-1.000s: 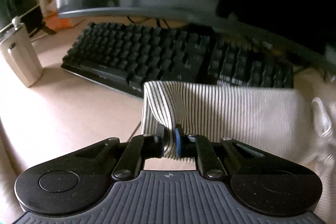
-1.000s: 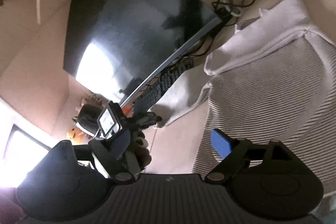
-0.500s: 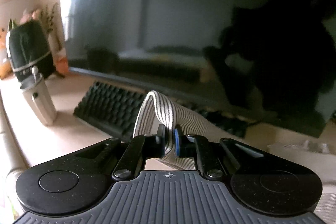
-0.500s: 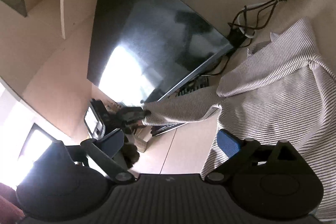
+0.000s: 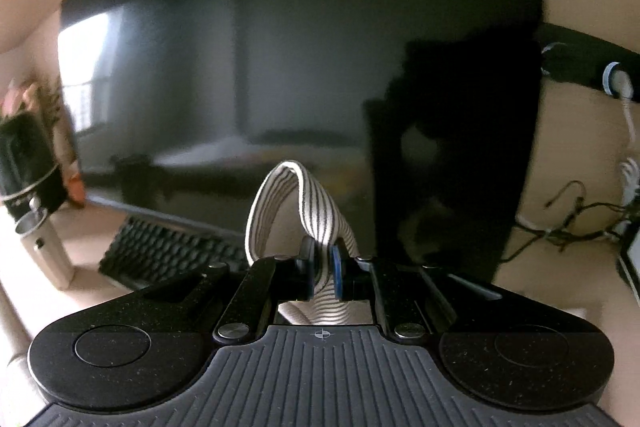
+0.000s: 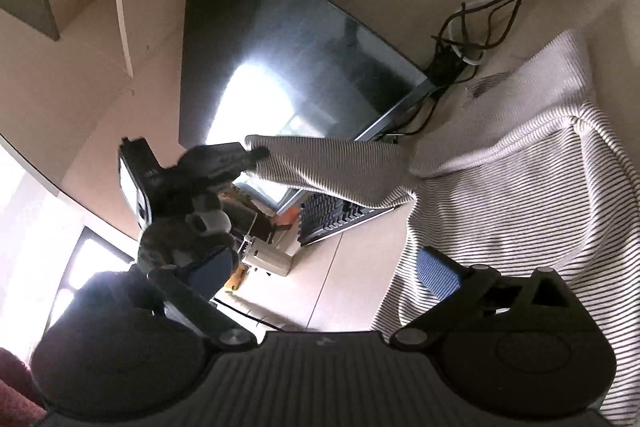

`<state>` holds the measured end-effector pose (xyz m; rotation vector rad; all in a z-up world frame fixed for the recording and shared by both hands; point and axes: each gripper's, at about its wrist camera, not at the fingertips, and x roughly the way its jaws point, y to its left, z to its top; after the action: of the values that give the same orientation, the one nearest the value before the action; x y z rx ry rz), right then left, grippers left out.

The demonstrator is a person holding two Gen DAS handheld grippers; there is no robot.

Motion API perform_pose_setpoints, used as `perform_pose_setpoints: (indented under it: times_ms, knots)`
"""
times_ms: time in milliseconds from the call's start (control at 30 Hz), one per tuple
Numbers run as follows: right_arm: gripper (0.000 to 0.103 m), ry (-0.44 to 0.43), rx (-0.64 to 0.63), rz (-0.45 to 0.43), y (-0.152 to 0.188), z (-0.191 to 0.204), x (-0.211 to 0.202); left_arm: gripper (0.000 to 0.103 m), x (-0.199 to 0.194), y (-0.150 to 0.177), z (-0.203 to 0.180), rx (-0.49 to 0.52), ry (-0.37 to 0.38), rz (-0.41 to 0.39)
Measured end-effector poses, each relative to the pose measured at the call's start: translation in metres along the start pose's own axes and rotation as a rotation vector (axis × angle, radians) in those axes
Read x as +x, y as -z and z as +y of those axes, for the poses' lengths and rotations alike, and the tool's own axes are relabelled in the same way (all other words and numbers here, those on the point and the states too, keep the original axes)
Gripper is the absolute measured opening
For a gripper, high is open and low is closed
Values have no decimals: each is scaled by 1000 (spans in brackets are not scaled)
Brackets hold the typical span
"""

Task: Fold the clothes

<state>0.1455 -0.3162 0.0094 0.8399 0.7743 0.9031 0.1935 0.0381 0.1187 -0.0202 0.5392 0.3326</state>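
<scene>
A dark monitor stands behind a black keyboard on the desk. A tangle of cables lies nearby, and a blurred metal container, perhaps a flask.

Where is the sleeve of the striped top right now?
In the right wrist view the sleeve stretches leftward from the striped top, raised above the keyboard in front of the monitor, its cuff pinched by the left hand-held gripper.

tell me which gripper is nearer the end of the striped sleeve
Left. The left gripper is shut on the sleeve's end; the right gripper, jaws opening and empty, hangs well back by the shirt's body.
</scene>
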Motion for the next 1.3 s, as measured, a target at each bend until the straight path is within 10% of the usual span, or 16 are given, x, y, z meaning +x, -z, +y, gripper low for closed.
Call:
perform_pose_setpoints:
  times_ms: [700,1300]
  knots:
    - [102,61,58,-54,-29,-40,-48,10,9,6,-186,214,308,48]
    - [102,205,145,-144,-27,-69,-80,15,37,32,-261,262,500,151]
